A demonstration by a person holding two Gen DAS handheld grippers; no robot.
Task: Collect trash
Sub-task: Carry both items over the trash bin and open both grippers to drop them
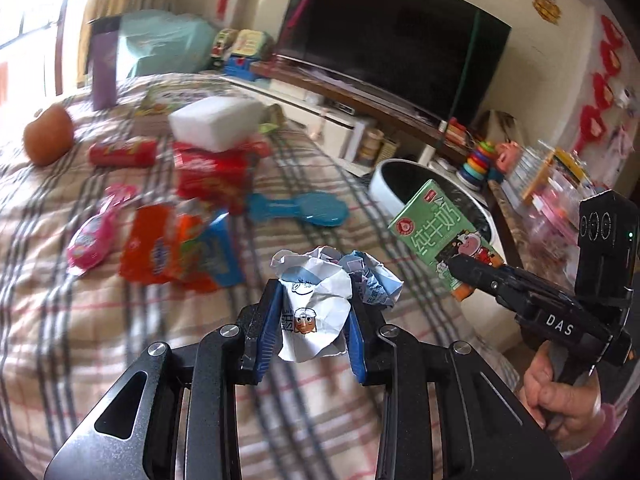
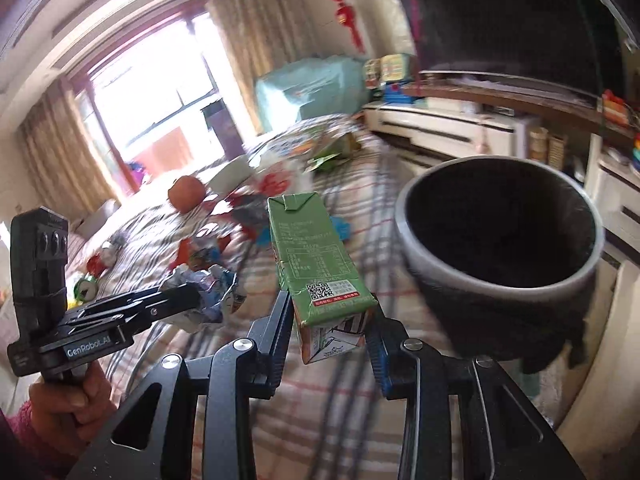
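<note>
From the left wrist, the left gripper [image 1: 312, 312] is clamped on one crumpled white printed paper wrapper [image 1: 320, 300], lifted clear of the checked bedcover [image 1: 120, 320], likely on its way to the round black-lined waste bin [image 1: 384, 184] beside the bed. Over to the right wrist: the right gripper [image 2: 332, 320] pinches one green milk carton [image 2: 316, 264] low down, top tilted away, just short of that single bin's rim, surely for dropping in.

carton [image 1: 440, 232]: "纯牛奶" | right tool [image 1: 460, 270]: "DAS" | left tool [image 2: 192, 300]: seemingly "GenRobot.AI"
</note>
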